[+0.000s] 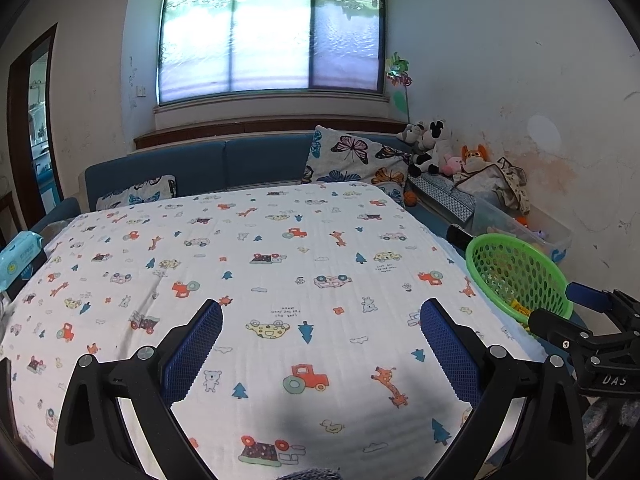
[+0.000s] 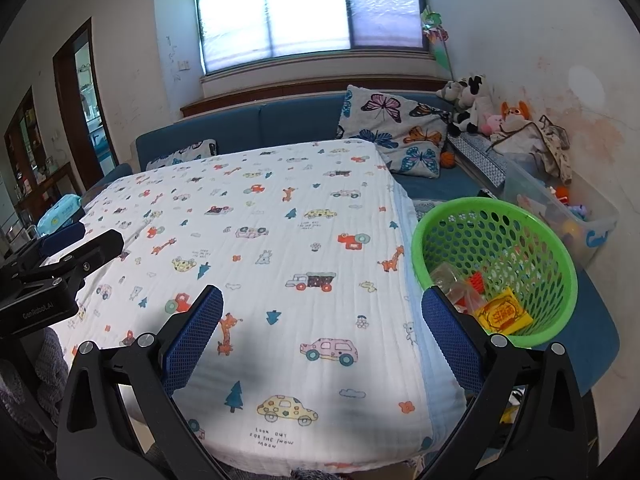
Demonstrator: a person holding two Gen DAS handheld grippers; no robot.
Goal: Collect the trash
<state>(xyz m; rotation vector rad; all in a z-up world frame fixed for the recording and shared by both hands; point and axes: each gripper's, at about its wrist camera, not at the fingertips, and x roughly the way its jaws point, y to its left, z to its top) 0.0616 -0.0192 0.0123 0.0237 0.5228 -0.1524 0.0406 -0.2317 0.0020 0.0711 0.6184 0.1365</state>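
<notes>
Green perforated basket (image 2: 496, 264) holds yellow packet (image 2: 505, 315), clear wrappers; both jaws wide apart, empty

Soft cloth, hard plastic

Crinkled matt cotton cover (image 2: 280, 240) on the worktop; perforated glossy green plastic basket (image 2: 460, 216); glossy yellow packet (image 2: 505, 312) inside.

Right gripper (image 2: 322, 312) spread empty above printed cloth (image 2: 280, 240); green basket (image 2: 560, 272) beside it holds yellow packet (image 2: 505, 313) and wrappers.
</notes>
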